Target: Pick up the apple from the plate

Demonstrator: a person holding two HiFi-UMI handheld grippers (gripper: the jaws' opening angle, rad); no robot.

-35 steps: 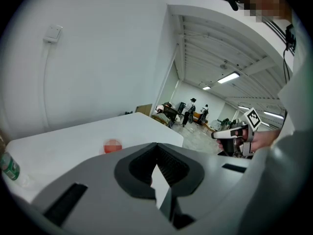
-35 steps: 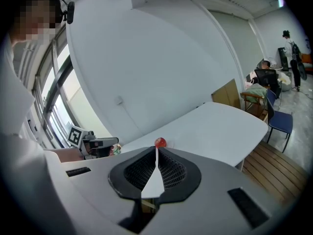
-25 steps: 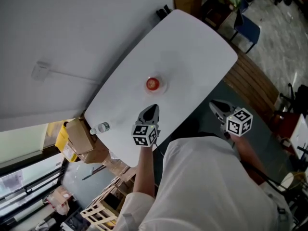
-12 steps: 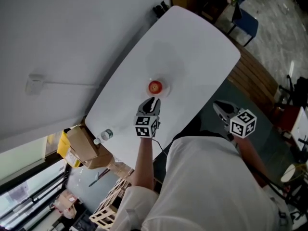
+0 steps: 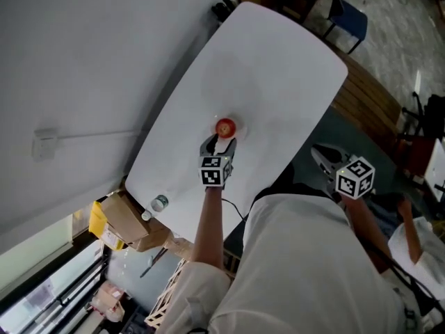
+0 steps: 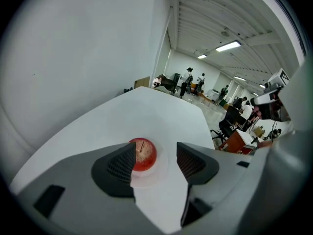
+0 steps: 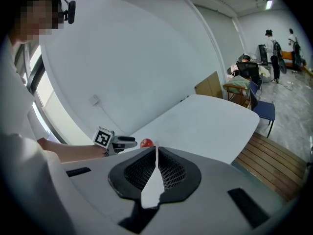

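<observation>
A red apple (image 5: 224, 126) sits on a small white plate (image 5: 233, 129) in the middle of the long white table (image 5: 278, 68). My left gripper (image 5: 217, 145) is just short of the apple, its jaws opening with a clear gap between the pads. In the left gripper view the apple (image 6: 142, 154) and the plate (image 6: 155, 169) lie just beyond the left gripper (image 6: 155, 160), toward the left pad, nothing pressed. My right gripper (image 5: 321, 154) hangs off the table's right edge with its pads together on nothing. The right gripper view shows the right gripper (image 7: 156, 168) and the apple (image 7: 146, 143) far off.
A small bottle (image 5: 158, 204) stands near the table's near-left end. Cardboard boxes (image 5: 125, 218) sit below that end. A grey wall (image 5: 83, 61) runs along the table's left side. A blue chair (image 5: 350, 21) and wooden flooring (image 5: 368, 110) lie to the right. People stand far back (image 6: 188, 81).
My left gripper has moved forward and down toward the apple, and its jaws have gone from shut to open. The right gripper has barely moved.
</observation>
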